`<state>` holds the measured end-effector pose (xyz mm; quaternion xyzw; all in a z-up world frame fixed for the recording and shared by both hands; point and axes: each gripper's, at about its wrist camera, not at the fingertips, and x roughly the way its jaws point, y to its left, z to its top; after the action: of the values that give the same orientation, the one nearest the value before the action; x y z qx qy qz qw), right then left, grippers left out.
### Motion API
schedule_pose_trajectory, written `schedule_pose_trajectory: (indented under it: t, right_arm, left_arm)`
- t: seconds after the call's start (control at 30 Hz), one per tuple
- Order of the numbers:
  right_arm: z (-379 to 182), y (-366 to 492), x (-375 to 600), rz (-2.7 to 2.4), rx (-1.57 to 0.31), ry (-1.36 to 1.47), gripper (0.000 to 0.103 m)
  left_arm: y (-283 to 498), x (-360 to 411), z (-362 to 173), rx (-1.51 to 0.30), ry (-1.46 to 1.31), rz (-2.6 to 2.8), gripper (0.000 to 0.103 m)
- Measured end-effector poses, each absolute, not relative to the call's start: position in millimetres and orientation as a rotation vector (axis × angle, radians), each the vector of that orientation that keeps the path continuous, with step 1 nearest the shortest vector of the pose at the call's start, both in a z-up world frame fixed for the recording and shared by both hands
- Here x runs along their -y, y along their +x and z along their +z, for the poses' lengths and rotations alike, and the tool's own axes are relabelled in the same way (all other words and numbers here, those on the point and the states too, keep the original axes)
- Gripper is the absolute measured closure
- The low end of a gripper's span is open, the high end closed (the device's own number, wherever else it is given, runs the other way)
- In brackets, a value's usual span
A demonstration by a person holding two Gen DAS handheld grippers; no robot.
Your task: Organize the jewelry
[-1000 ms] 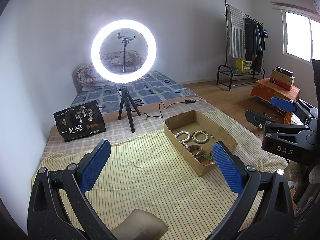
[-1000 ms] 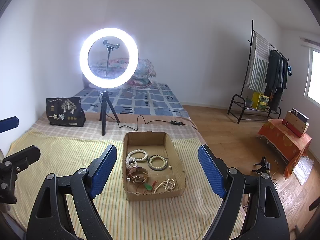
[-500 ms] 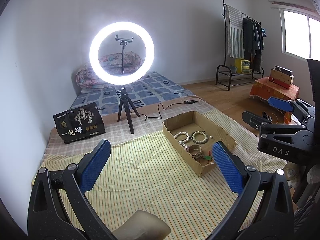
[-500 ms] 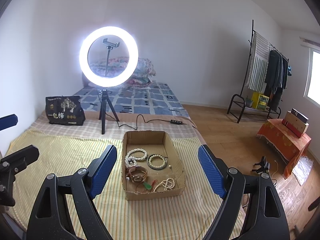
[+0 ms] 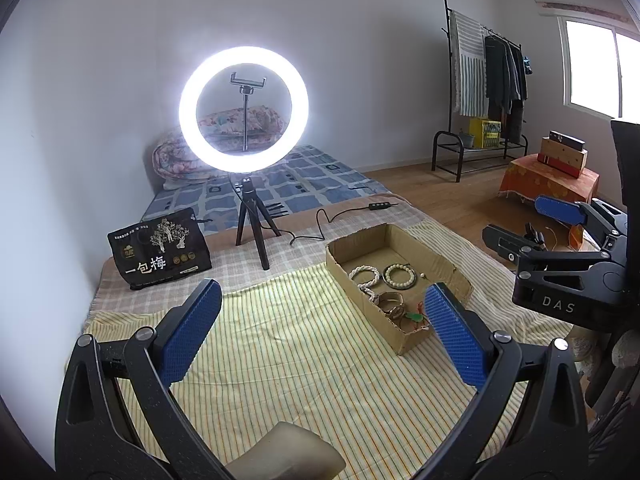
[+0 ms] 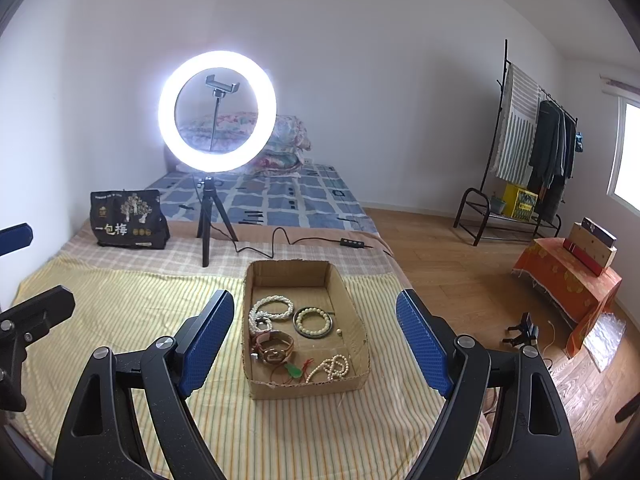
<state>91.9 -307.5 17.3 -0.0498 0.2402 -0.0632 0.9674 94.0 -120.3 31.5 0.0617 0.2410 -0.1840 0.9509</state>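
We are holding both grippers with nothing in them. The blue pads (image 6: 208, 344) of our right gripper (image 6: 316, 338) are standing wide apart with only air between them, and the blue pads (image 5: 190, 338) of our left gripper (image 5: 320, 332) are spread wide too.

The jewelry is lying in a low cardboard box (image 6: 356, 312) on the striped yellow cloth (image 6: 120, 304). In the right wrist view the box is sitting right between our right pads, toward 12 o'clock. In the left wrist view it is off toward 1 o'clock.

Inside the box, a white pearl strand (image 6: 270, 308) is at 11 o'clock. A round bead bracelet (image 6: 314, 322) is lying just beside it, near the middle. A watch with a pink band (image 6: 274, 346) is at 8 o'clock. A green pendant on a red cord (image 6: 294, 370) and a small bead string (image 6: 330, 366) are lying at 6 o'clock.

We are guessing these things are all light and small. The strands are floppy and will hang and swing, so we should pinch them where the beads are bunched up. The beads look smooth and may slip. The bracelet looks stiffer, so we can pinch across its rim. The thin red cord could snag or tangle with the bead string beside it.

Both of our hands are tipping the grippers a little downward, up above the cloth. Our right gripper is showing at 3 o'clock in the left wrist view.
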Motion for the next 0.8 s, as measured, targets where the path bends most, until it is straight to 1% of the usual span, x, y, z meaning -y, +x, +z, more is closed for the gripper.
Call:
schedule_pose_trajectory:
  t: [0.8]
  right_arm:
    - [14.5,91.7,306.4,-0.130,-0.495,-0.108,0.020]
  left_arm:
    - [95.0,120.5,33.1,-0.491,0.129,-0.377,0.000]
